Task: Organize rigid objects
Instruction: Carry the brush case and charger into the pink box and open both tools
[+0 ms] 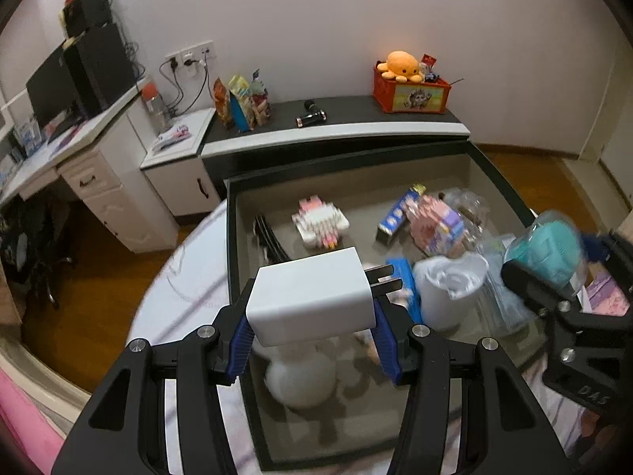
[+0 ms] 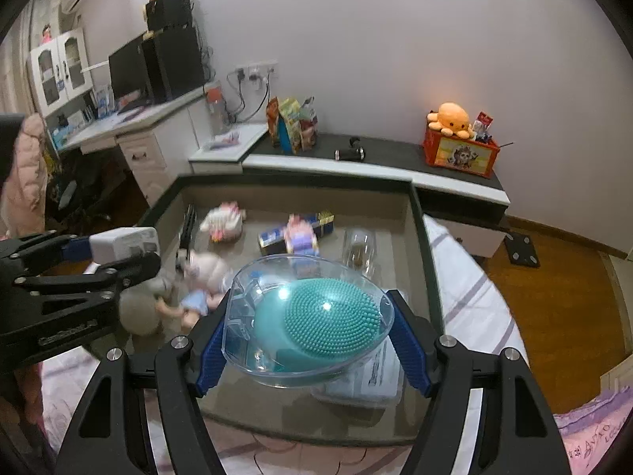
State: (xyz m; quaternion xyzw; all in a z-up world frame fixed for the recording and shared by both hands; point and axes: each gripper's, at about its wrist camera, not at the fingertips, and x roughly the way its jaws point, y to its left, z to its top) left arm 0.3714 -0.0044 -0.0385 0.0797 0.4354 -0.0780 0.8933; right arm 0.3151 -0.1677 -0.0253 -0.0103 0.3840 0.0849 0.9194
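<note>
- Left tool is clamped on the white charger, blue pads pressing its two side faces; the charger's two prongs stick out to the right in the left wrist view, so its long axis lies across the tool's line, not along it.
- Right tool is clamped on the clear oval case with the teal bristled brush inside (the case's long axis also runs crosswise, pad to pad).
- Both loads hang over the near part of the open drawer, the charger nearer its left wall, the case toward the right side; in the left wrist view the right tool sits off to the right of mine, well apart from the charger.
- Straight below the charger I see a white rounded thing and a doll, blurred, so I judge the free floor lies further in.
- Further in: black strips by the left wall, then a pink-and-white pack, a blue box and a clear glass.
- Beyond the drawer, a dark ledge carries snack bags and an orange crate.
</note>
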